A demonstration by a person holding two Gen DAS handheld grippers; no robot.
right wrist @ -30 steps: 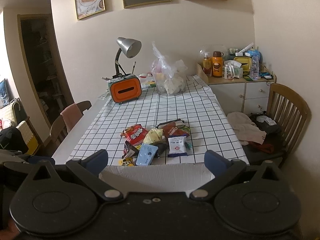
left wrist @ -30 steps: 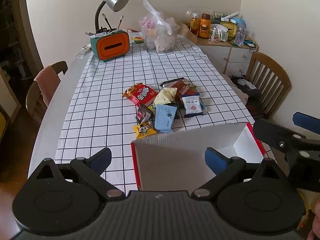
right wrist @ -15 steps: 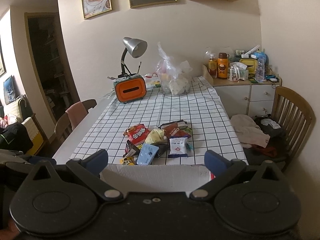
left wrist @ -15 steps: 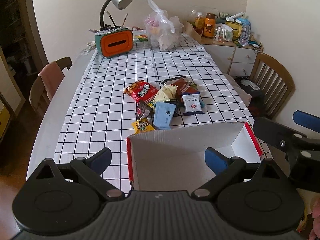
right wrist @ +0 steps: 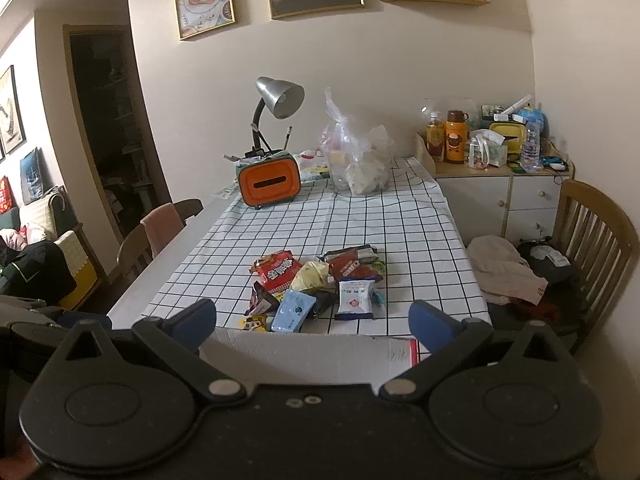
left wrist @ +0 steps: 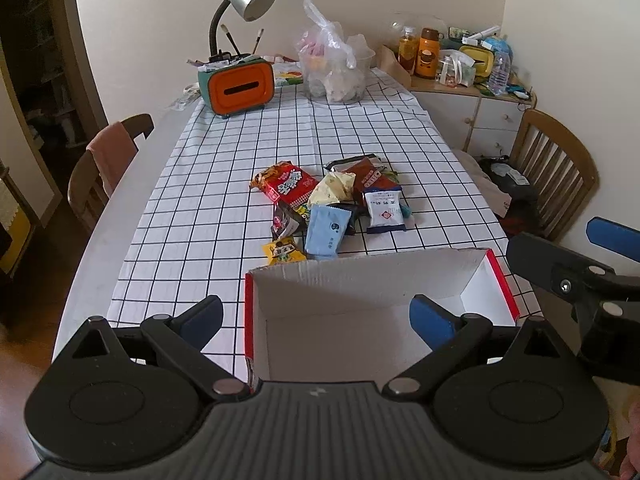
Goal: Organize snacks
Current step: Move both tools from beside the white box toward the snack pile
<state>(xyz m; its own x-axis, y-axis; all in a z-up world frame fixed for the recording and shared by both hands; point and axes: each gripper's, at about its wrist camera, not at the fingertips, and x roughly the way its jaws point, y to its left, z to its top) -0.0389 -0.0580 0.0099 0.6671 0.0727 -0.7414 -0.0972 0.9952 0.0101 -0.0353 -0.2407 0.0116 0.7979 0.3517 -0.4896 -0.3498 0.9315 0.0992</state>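
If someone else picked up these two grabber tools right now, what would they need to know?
Left gripper: open, empty, above the open red-and-white box.
Right gripper: open, empty, just behind the box's near side.
Snacks: all piled on the checked tablecloth beyond the box, including the light blue packet and small yellow packet nearest it.
Done: nothing; the box looks empty.
Left: move every snack into the box.

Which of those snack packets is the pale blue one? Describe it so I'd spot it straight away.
Start at the open red and white box at the near end of the checked tablecloth. Just beyond its far wall lies the snack pile. The pale blue packet is at the pile's near edge, between a small yellow packet and a white one; it alone is plain light blue.
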